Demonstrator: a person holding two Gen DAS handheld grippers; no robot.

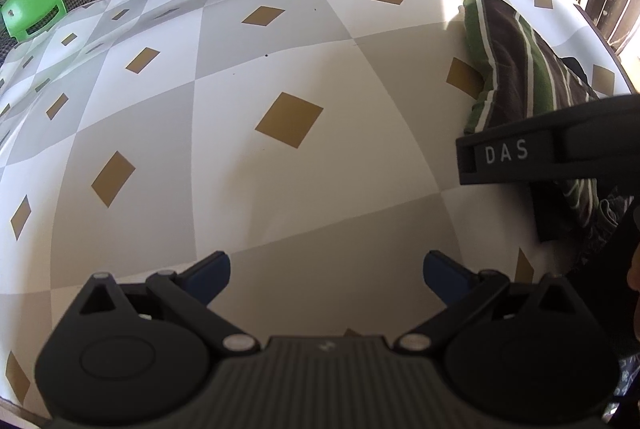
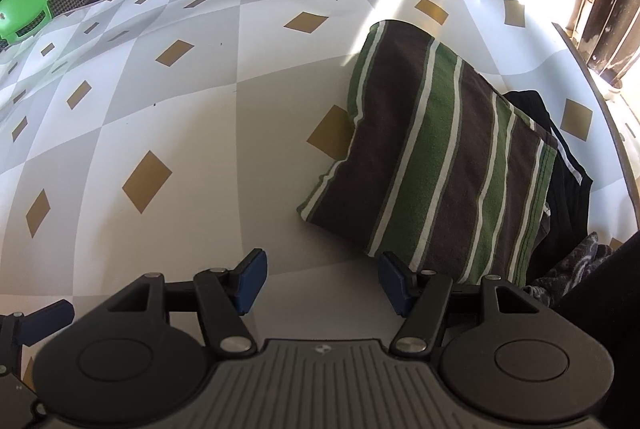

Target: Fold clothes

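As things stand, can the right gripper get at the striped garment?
Probably yes: the right gripper is open, and the folded striped garment lies just ahead of its right finger, nothing between them.

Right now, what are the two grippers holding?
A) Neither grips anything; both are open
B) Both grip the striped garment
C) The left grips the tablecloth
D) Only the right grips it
A: the left gripper and right gripper show spread fingers with nothing between, and the folded striped garment lies free on the tablecloth.
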